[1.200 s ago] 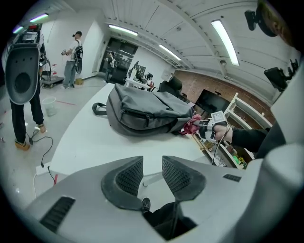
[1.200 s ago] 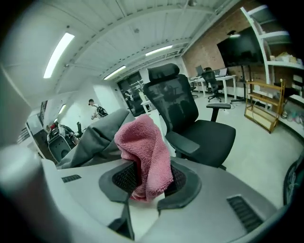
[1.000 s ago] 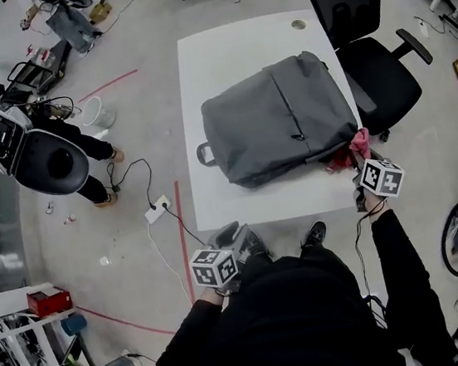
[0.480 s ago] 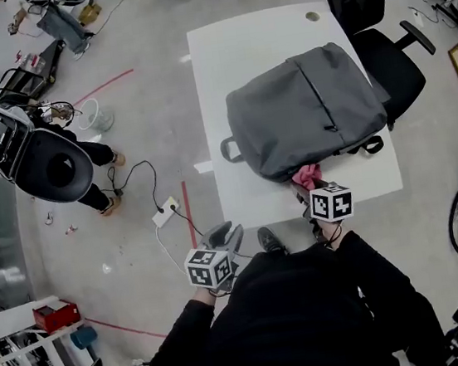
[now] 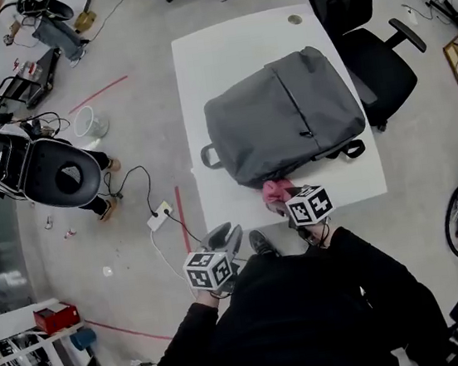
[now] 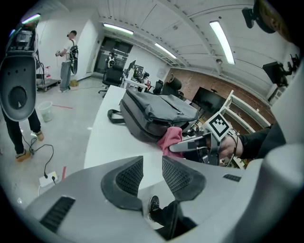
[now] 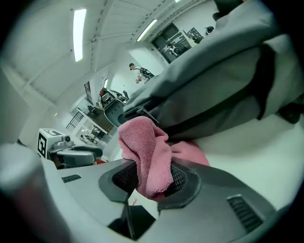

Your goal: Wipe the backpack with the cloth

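Here, the jaws of the right gripper (image 7: pixel 151 176) are clamped on a crumpled pink microfibre cloth (image 7: pixel 142 142) that touches the near edge of the grey fabric backpack (image 5: pixel 283 116) lying flat on the white bench (image 5: pixel 221 62). The jaws of the left gripper (image 6: pixel 152 167) stand slightly apart, holding nothing, off the bench's near corner.

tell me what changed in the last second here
The right gripper, shut on the pink cloth, swept left along the near edge of the backpack, from its right corner to left of middle. The left gripper stayed off the white table, open and empty; the backpack kept its place.
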Motion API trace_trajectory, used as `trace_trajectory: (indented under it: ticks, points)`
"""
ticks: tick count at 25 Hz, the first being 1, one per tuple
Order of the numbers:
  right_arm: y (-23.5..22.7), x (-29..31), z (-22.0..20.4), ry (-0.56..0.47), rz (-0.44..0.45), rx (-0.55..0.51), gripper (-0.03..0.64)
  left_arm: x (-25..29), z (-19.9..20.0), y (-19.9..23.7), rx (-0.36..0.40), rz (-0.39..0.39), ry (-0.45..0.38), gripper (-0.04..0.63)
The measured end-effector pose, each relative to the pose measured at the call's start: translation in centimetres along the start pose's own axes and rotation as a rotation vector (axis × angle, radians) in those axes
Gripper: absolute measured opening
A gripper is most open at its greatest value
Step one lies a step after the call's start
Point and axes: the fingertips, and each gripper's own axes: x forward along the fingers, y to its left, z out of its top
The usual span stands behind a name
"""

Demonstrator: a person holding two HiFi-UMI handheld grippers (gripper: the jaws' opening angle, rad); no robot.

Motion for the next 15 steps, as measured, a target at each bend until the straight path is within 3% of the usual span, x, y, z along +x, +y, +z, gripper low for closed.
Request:
trace_trajectory:
  ticks: [4, 7, 10, 15]
  points:
    - [-8.0, -7.4, 2.0, -0.072, -0.123, 0.095, 0.117, 2.6, -0.9, -3.8, -0.015, -0.012, 0.008, 0.137]
    - [-13.3, -12.9, 3.0, -0.078, -0.218, 0.101, 0.117, 4.6, -0.9, -6.6, -0.024, -0.031, 0.000, 0.137]
    - [-16.8, -17.2, 3.6, -0.076, -0.258, 0.095, 0.117, 5.8, -0.6, -9.4, -0.022, -0.055, -0.013, 0.135]
    - [-21.5, -22.8, 7.4, -0.212, -0.344, 0.175, 0.117, 5.6, -0.5, -10.6, -0.003, -0.061, -0.007, 0.137]
